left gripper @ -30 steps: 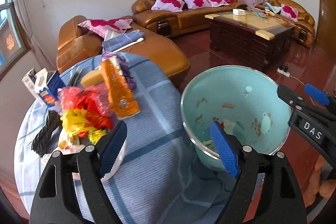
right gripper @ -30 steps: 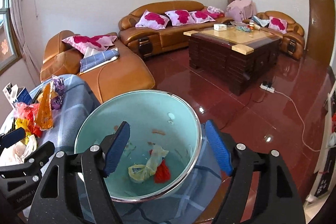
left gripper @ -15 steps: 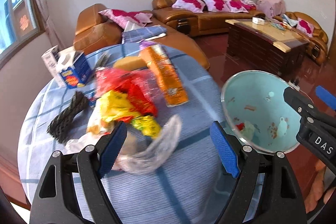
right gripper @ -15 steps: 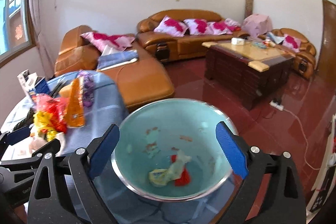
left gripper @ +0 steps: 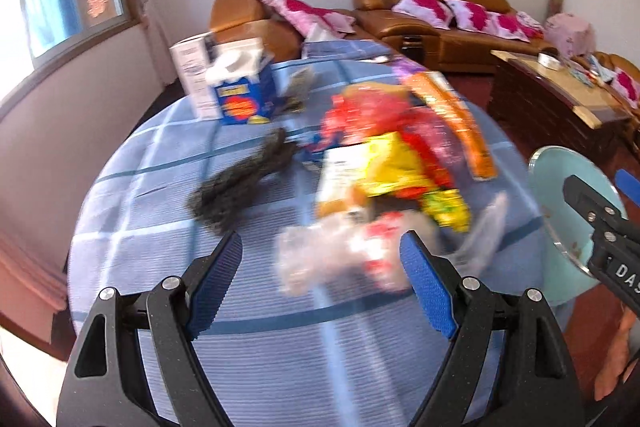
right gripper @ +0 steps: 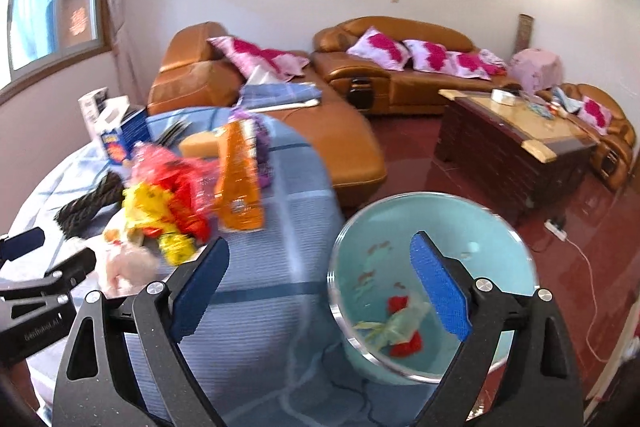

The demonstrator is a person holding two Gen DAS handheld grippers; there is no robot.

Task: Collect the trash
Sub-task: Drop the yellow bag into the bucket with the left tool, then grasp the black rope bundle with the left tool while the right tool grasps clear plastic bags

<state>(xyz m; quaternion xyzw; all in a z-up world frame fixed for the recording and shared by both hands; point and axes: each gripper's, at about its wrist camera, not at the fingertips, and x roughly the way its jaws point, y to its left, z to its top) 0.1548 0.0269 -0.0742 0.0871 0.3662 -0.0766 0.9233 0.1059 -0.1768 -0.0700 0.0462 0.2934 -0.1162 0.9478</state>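
Two sets of tongs in play, both spread wide w/ nothing between the pads. Left tongs [left gripper: 320, 283] hang over the round blue-checked cloth-covered surface [left gripper: 168, 307], pointed at the heap of crumpled red, yellow and clear plastic wrappers [left gripper: 384, 187]. Heap sits well apart from the pale turquoise round plastic bin [right gripper: 432, 279], which stands off the surface edge; bin already holds a few scraps. Right tongs [right gripper: 320, 287] hover near the bin rim.

Step in hand (est.): left pickup of next wrapper.
- Target the clear film nearest the bin side of the heap; it is loose, so pinch a bunched fold, not a flat edge.
- Close fully before lifting; film is slippery.

Change vs 1.0 s ago: left view has swung from the bin to the heap; strong motion blur now.
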